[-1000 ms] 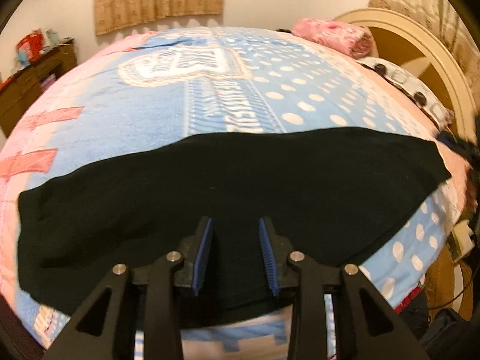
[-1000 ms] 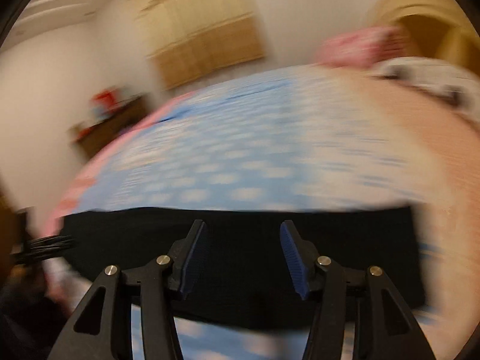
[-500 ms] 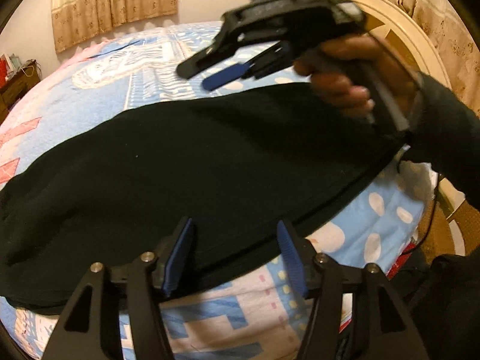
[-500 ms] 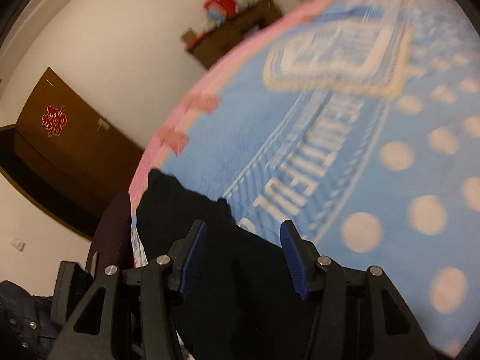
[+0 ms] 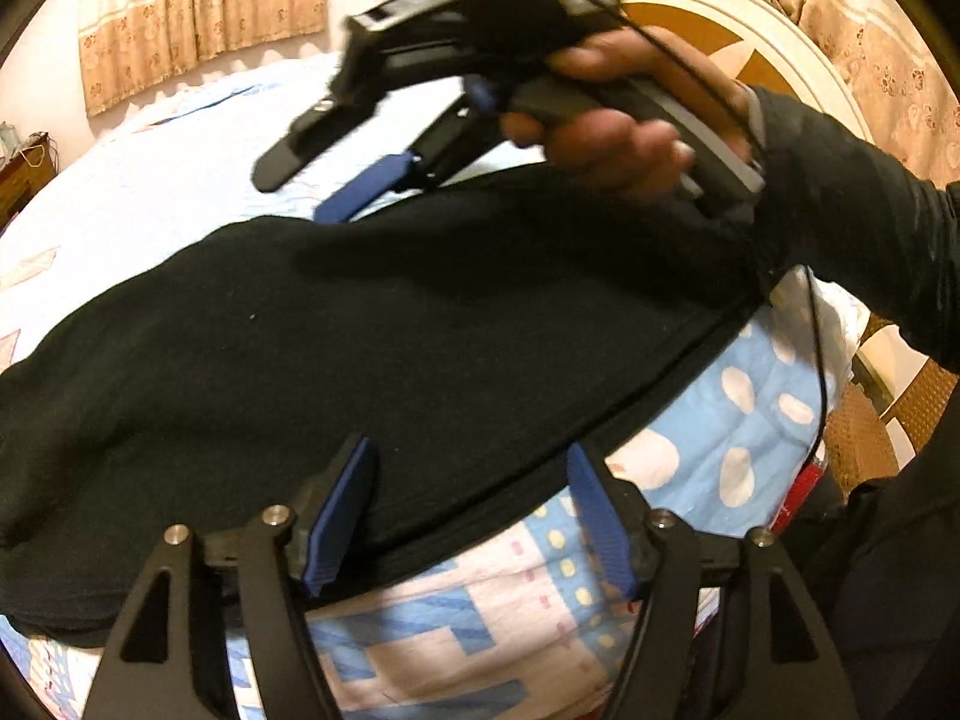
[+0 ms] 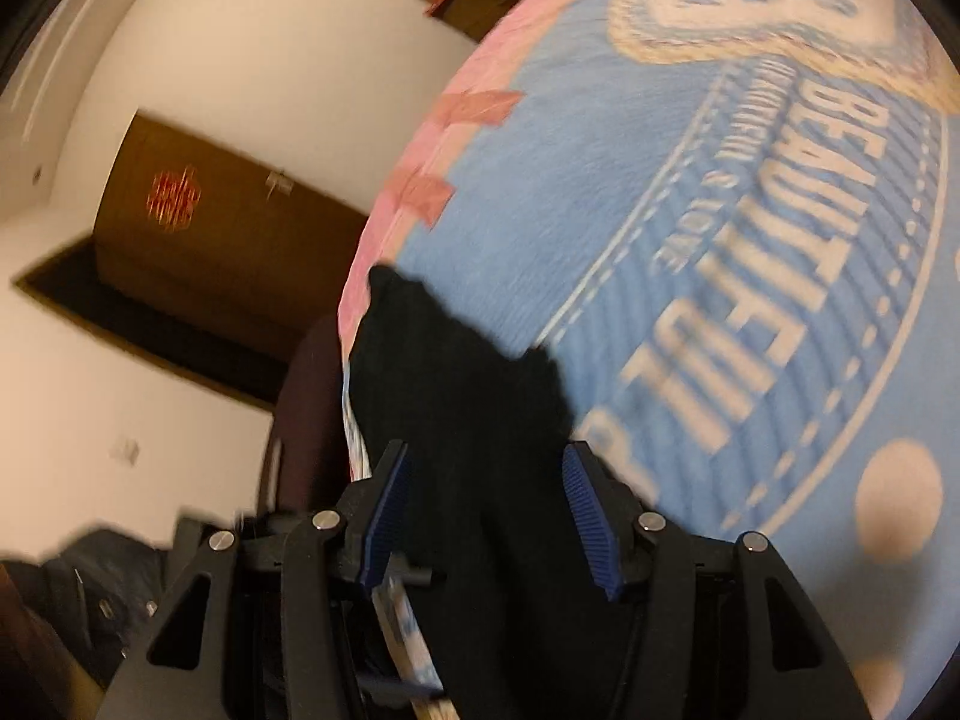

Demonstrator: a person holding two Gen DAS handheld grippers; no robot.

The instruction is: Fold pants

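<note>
Black pants (image 5: 372, 354) lie flat across the near edge of a blue patterned bedspread (image 5: 744, 420). My left gripper (image 5: 468, 510) is open just above the pants' near hem. My right gripper (image 5: 324, 180), held by a hand, hovers open over the far edge of the pants in the left wrist view. In the right wrist view the right gripper (image 6: 486, 516) is open over the pants (image 6: 468, 396), looking along them toward their far end at the bed's edge.
The bedspread (image 6: 720, 192) carries large printed lettering. A rounded wooden headboard (image 5: 750, 42) and curtains (image 5: 198, 12) stand behind the bed. A brown door (image 6: 198, 240) and a dark chair (image 6: 300, 420) stand beside the bed. A cable (image 5: 816, 360) hangs from the right gripper.
My right gripper has swung in over the pants and turned to look along them. My left gripper has opened wider and shifted toward the pants' near hem.
</note>
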